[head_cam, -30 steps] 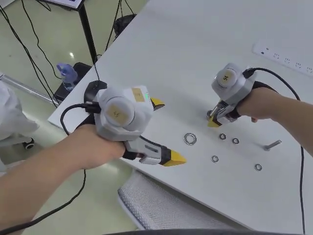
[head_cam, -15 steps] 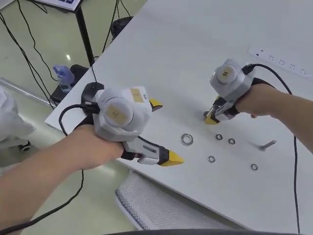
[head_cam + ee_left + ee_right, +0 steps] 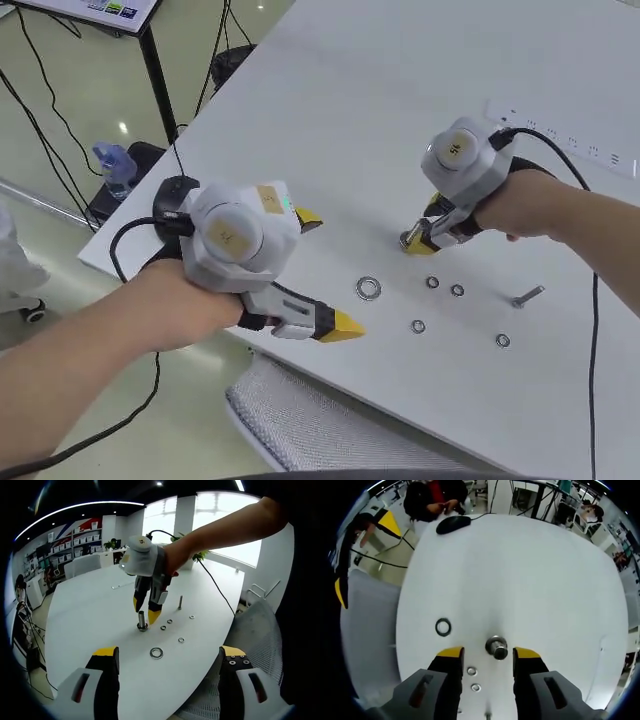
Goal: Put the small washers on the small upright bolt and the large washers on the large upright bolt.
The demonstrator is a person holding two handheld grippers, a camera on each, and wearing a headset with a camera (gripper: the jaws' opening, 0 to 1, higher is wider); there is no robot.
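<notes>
So the large washer [image 3: 368,289] lies flat on the bench [image 3: 330,120]. It's thin, light, slick steel I'd guess, so best pinched across its rim. Nearby, the large upright bolt [image 3: 497,647] stands between my right gripper [image 3: 420,242] fingers [image 3: 451,655], which are apart and not touching it. My left gripper [image 3: 325,270] gapes wide too.

One large washer [image 3: 368,289] and four small washers [image 3: 432,283] lie near the large bolt [image 3: 407,240]. One small bolt [image 3: 527,296] sits farther from it.

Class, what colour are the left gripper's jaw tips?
Yellow, on the left gripper, clearest in the head view.
</notes>
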